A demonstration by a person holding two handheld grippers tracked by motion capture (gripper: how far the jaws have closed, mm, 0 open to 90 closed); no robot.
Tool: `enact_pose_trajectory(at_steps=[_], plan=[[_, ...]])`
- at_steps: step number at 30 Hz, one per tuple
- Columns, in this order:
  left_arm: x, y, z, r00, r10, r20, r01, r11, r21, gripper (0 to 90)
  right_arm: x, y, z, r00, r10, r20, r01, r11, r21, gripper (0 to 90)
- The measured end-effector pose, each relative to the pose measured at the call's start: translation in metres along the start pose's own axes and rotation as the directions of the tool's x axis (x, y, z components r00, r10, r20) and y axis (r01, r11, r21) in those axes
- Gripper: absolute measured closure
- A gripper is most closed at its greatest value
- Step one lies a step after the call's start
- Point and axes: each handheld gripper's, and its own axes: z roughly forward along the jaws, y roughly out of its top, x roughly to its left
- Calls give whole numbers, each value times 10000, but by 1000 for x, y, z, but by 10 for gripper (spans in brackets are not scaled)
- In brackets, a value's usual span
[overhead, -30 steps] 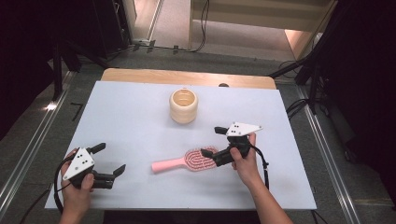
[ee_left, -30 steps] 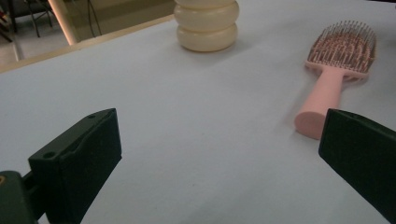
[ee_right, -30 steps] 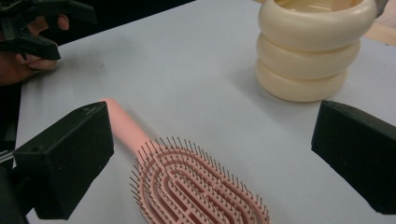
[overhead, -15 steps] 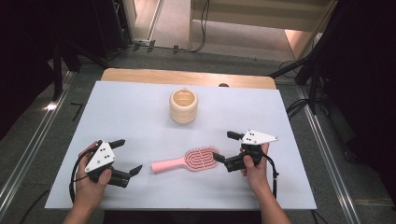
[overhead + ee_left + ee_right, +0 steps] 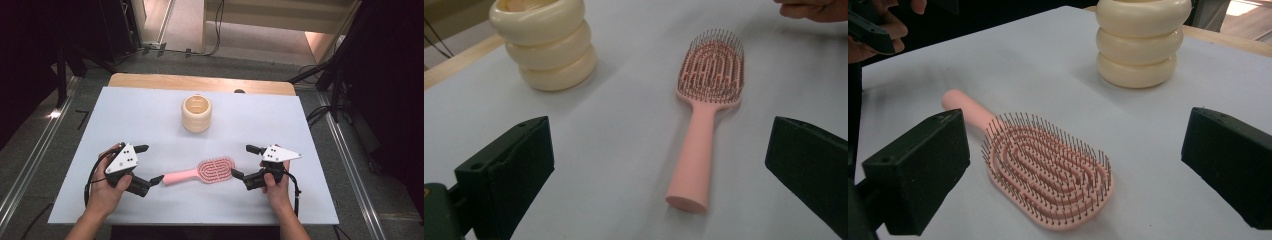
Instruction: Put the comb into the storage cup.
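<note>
A pink hairbrush (image 5: 202, 172) lies bristles up on the pale table (image 5: 145, 115), its handle pointing left. My left gripper (image 5: 150, 164) is open just left of the handle's end. My right gripper (image 5: 241, 161) is open just right of the brush head. Neither touches the brush. In the left gripper view the brush (image 5: 704, 125) lies ahead of the open left gripper (image 5: 663, 150), handle nearest. The right gripper view has the brush head (image 5: 1048, 170) close before the wide-open right gripper (image 5: 1075, 160).
A cream ribbed cup (image 5: 196, 113) stands upright behind the brush, apart from it; it is also in the gripper views (image 5: 546, 45) (image 5: 1140, 42). A wooden strip (image 5: 200, 82) edges the table's far side. Dark floor, rails and cables surround the table.
My right gripper has drawn back from the brush head, rightward and toward the person. My left gripper has moved right, up to the handle's end. The brush has stayed put.
</note>
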Motion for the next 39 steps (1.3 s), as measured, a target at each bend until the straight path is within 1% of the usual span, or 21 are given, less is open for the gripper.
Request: enact_pose_trajectory(at_steps=[4, 8, 10, 12, 14, 16, 20, 22, 23, 24, 28, 29, 30, 31, 32, 33, 35, 36, 37, 38, 39], plan=[[0, 4, 4, 9999, 68, 135, -70, 9998, 186, 0, -1, -4, -6, 9999, 63, 110, -63, 10000, -5, 0], [-1, 14, 11, 9994, 208, 290, -232, 9960, 867, 0, -4, -4, -13, 9995, 148, 262, -144, 9998, -134, 0], [-1, 16, 12, 9991, 248, 341, -281, 9948, 976, 0, -5, -4, -14, 9994, 177, 294, -172, 9997, -167, 0], [-4, 22, 18, 9991, 412, -95, -396, 9903, 1333, 21, -6, -4, -15, 9993, 152, 332, -147, 9997, -179, 0], [-6, 26, 21, 9982, 560, -205, -523, 9875, 1489, 87, -7, -4, -16, 9994, 104, 331, -98, 9998, -168, 0], [-6, 28, 22, 9985, 537, -99, -516, 9873, 1500, 87, -7, -4, -16, 9995, 34, 329, -28, 9999, -165, 0], [-6, 34, 31, 9976, 537, 448, -615, 9789, 1949, 88, -9, -7, -18, 9996, 121, 254, -113, 9995, -306, 0], [-8, 37, 39, 9957, 592, 711, -745, 9687, 2368, 148, -11, -8, -21, 9997, 44, 260, -34, 9993, -373, 0], [-8, 37, 39, 9957, 592, 711, -745, 9687, 2368, 144, -11, -8, -21, 9997, 44, 260, -34, 9993, -373, 0], [-10, 39, 45, 9933, 525, 1026, -778, 9621, 2613, 144, -12, -9, -22, 9997, 27, 260, -17, 9992, -389, 0], [-12, 42, 58, 9911, 428, 1261, -819, 9427, 3234, 196, -13, -10, -23, 9996, -4, 276, 15, 9992, -390, 0], [-12, 42, 58, 9911, 428, 1261, -819, 9427, 3234, 217, -13, -9, -23, 9996, 20, 286, -9, 9993, -361, 0], [-14, 43, 65, 9913, 550, 1195, -948, 9286, 3588, 235, -13, -9, -24, 9995, 23, 301, -13, 9994, -352, 0], [-15, 43, 68, 9918, 586, 1132, -974, 9213, 3764, 267, -13, -9, -24, 9996, 12, 282, -1, 9993, -369, 0], [-16, 43, 72, 9922, 509, 1134, -916, 9161, 3904, 296, -13, -9, -24, 9996, 18, 286, -7, 9993, -368, 0], [-16, 43, 72, 9922, 509, 1134, -916, 9161, 3904, 305, -13, -9, -24, 9996, 18, 286, -7, 9993, -368, 0], [-17, 44, 77, 9911, 490, 1242, -965, 9056, 4131, 336, -14, -9, -25, 9996, 22, 288, -11, 9993, -365, 0], [-17, 45, 83, 9897, 521, 1335, -1069, 8883, 4466, 355, -14, -9, -25, 9996, 34, 285, -24, 9993, -361, 0], [-17, 45, 83, 9897, 521, 1335, -1069, 8883, 4466, 366, -14, -9, -25, 9996, 34, 285, -24, 9993, -361, 0], [-18, 45, 88, 9887, 564, 1391, -1155, 8773, 4657, 380, -14, -9, -25, 9996, 31, 286, -21, 9994, -348, 0], [-18, 45, 88, 9887, 564, 1391, -1155, 8773, 4657, 402, -14, -9, -25, 9996, 43, 282, -34, 9994, -342, 0]])
